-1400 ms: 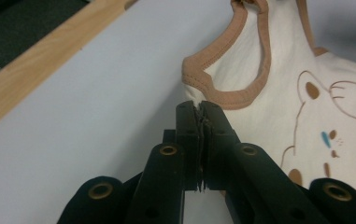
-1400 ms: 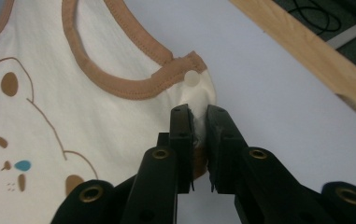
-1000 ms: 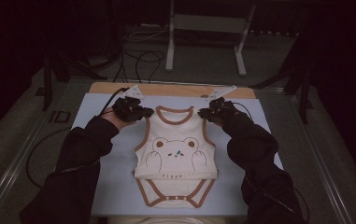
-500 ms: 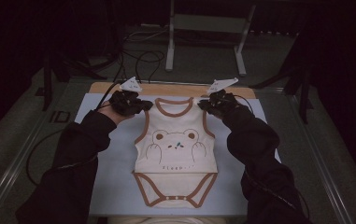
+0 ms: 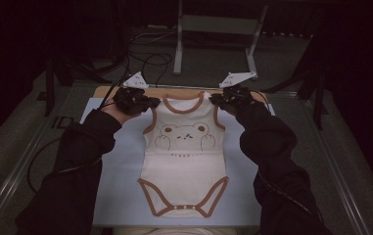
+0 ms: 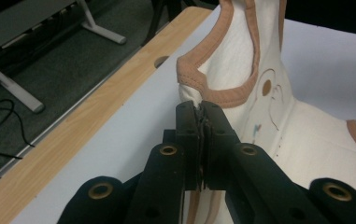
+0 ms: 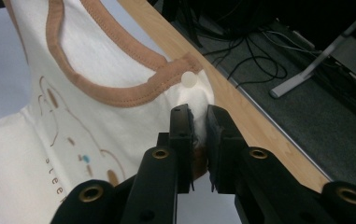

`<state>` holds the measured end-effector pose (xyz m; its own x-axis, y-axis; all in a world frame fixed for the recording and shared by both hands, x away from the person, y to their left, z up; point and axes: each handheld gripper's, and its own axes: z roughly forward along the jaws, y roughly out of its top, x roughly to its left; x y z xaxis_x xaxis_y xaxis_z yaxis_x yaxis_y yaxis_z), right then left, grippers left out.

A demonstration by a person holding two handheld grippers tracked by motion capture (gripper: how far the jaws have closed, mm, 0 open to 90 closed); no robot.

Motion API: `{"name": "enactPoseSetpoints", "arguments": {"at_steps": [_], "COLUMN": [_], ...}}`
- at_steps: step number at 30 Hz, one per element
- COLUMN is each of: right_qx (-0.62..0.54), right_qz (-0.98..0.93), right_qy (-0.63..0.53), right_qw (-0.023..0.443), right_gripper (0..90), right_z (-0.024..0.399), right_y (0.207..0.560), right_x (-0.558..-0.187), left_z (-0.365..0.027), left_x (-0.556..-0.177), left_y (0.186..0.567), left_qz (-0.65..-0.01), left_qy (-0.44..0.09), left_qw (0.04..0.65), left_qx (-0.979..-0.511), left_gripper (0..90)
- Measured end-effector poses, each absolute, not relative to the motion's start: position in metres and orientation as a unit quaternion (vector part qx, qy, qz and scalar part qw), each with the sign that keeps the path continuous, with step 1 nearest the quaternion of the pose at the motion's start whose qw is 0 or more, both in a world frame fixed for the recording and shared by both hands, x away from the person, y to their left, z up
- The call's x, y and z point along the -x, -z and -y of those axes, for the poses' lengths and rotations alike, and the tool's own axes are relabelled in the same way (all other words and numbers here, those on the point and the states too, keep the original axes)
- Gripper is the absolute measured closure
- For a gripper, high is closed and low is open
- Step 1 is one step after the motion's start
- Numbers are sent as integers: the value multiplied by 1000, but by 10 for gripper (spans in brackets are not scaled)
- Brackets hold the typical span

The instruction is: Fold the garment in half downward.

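- Baby bodysuit (image 5: pixel 186 147), cream with brown trim, lies face up on the pale mat (image 5: pixel 120 196) that covers the table; its snap end is nearest the person, its neck end at the far side; the lower half lies flat on the mat, while both shoulder straps are pulled up off it.
- Bear print (image 5: pixel 184 137) sits on the bodysuit's chest, below the brown neckline; small lettering runs just under the bear.
- Left gripper (image 5: pixel 147 102) is at the bodysuit's left shoulder strap; in the left gripper view its jaws (image 6: pixel 199 116) are pressed together on a pinch of cream cloth just below the brown strap edge (image 6: pixel 189 77); the strap stands up from the jaws.
- Right gripper (image 5: pixel 218 100) is at the bodysuit's right shoulder strap; in the right gripper view its jaws (image 7: pixel 198 123) pinch a thicker fold of cream cloth, so a narrow gap stays between them; a white snap (image 7: pixel 189 79) sits on the brown strap end just beyond the jaw tips.
- Both dark sleeves (image 5: pixel 76 161) flank the bodysuit, one on each side, forearms angled in toward its shoulders.
- Wooden table edge (image 7: pixel 241 107) runs just beyond the bodysuit's neck end; farther past it, dark floor with black cables (image 5: pixel 150 63) and a grey metal stand (image 5: pixel 213 29).
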<state>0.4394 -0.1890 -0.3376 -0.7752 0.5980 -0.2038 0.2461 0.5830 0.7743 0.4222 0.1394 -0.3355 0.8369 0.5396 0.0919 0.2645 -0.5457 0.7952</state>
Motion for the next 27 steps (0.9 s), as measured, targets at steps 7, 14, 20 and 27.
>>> {"name": "enactPoseSetpoints", "arguments": {"at_steps": [7, 14, 20, 27], "right_qx": [-242, -230, -226, -214], "right_qz": [-858, -861, -859, -858], "right_qy": [-391, -393, -400, -409], "right_qw": [228, 227, 225, 224], "right_gripper": [816, 816, 816, 815], "right_z": [189, 190, 195, 198], "right_y": [341, 350, 359, 366], "right_x": [-433, -420, -402, -377], "left_z": [-140, -140, -138, -136], "left_x": [-417, -408, -395, -376], "left_y": [339, 345, 351, 357], "left_qz": [-230, -224, -213, -195], "left_qy": [-163, -159, -156, -150], "left_qw": [412, 411, 409, 411], "left_qx": [-867, -869, -874, -878], "left_gripper": [876, 876, 875, 875]}}
